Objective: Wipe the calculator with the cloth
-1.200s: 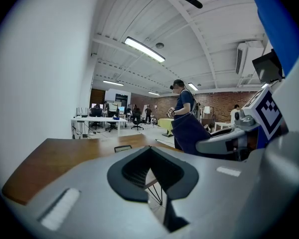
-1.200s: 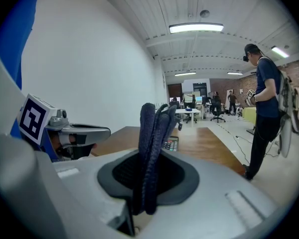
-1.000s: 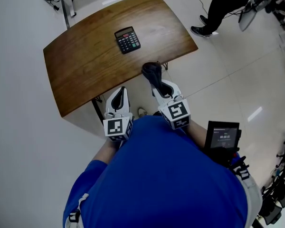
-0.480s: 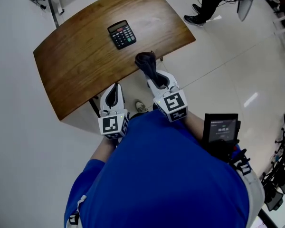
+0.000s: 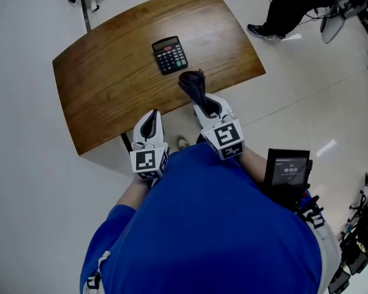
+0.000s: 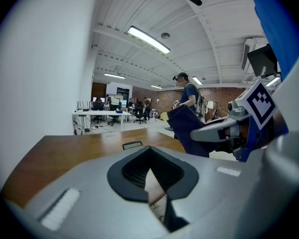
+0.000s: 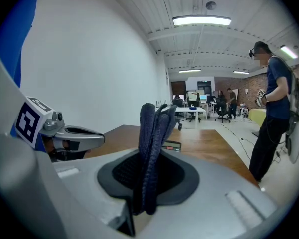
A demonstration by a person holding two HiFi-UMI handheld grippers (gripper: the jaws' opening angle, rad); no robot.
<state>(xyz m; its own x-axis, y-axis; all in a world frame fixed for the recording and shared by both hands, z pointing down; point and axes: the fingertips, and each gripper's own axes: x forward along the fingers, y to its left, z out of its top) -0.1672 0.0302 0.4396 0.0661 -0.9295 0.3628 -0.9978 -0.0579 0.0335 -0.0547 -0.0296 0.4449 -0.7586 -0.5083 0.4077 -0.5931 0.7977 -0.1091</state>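
cloth [image 5: 191, 83], pinched by right hand-held gripper [image 5: 196, 95], has neared the calculator's [image 5: 170, 54] 5 o'clock; its own view alone shows left hand-held gripper [image 6: 149, 169] pressed together.

Curved wooden table [image 5: 110, 84], glossy white floor [image 5: 24, 182], bystander's dark trousers [image 5: 294, 5], black screen [image 5: 287, 173]

Black calculator [image 5: 170, 55] flat on wooden table [image 5: 104, 90]; dark blue cloth [image 5: 193, 86] bunched in right gripper [image 5: 203, 106].
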